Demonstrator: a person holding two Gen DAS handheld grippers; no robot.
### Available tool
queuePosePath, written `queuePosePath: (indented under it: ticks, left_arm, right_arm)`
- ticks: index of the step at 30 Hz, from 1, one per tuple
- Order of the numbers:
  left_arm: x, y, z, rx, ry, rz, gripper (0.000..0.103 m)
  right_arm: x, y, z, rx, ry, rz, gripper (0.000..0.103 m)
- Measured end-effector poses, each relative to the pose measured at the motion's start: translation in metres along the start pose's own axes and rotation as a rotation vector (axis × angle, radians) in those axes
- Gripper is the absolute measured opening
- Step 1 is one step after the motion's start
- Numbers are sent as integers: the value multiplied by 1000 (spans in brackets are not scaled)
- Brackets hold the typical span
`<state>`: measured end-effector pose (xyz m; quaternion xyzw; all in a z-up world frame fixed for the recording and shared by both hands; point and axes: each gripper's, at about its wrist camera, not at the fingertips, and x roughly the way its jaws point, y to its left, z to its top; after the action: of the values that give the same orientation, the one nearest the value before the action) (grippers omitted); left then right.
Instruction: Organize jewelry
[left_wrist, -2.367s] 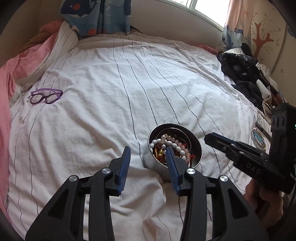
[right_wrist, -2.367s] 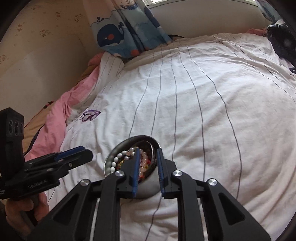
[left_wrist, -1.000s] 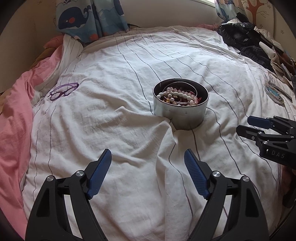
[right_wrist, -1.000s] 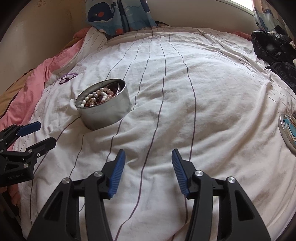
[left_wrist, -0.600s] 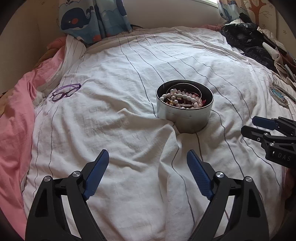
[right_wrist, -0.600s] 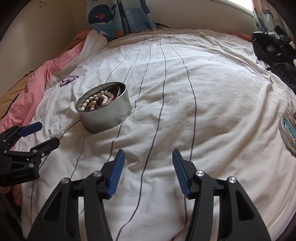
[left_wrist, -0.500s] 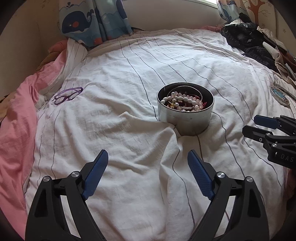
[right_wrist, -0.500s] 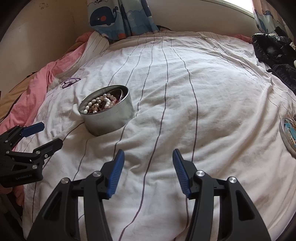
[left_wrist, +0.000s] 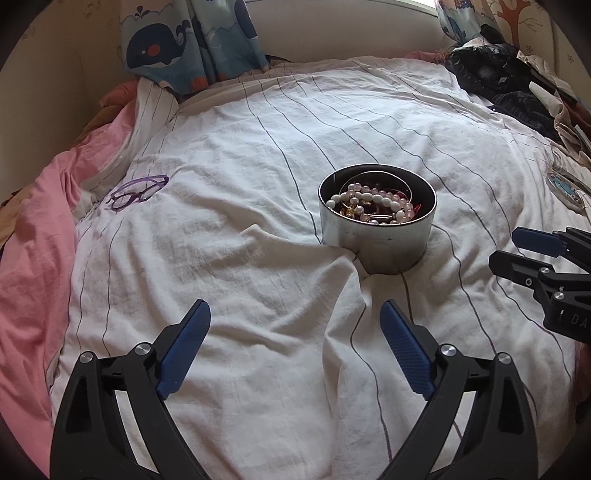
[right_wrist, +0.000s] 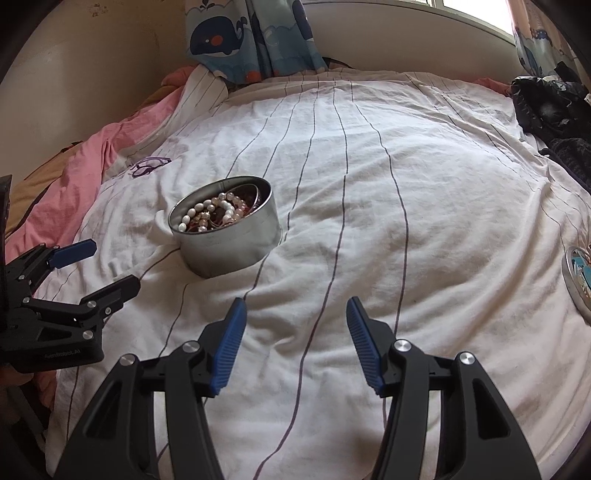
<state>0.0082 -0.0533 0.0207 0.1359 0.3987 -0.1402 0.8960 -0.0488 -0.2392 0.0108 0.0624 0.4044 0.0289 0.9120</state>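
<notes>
Both grippers have backed away from the round silver metal tin (left_wrist: 376, 236). In the left view the left gripper (left_wrist: 295, 325) gapes wide and empty; the tin holds a white pearl strand (left_wrist: 373, 201) over tangled, perhaps gold, pieces. In the right view the right gripper (right_wrist: 293, 314) is likewise spread on nothing, with the tin on the wrinkled white striped bedsheet (right_wrist: 406, 206).

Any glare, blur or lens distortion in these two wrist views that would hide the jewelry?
Left wrist: sharp, fisheye bends the bed's stripes, dark corner vignette; pearls in the tin read clearly. Right wrist: window top right blown out, tin evenly lit, no motion blur.
</notes>
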Motion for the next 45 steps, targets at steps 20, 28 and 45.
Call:
queuePosePath:
  ticks: [20, 28, 45]
  left_arm:
    - [35, 38, -12, -247, 125, -51, 96]
    - [37, 32, -18, -239, 135, -15, 96]
    - [43, 32, -19, -243, 156, -23, 96]
  right_arm:
    - [16, -12, 3, 34, 45, -45, 62]
    - [20, -14, -1, 46, 75, -38, 65]
    - [27, -7, -4, 9, 98, -81, 72]
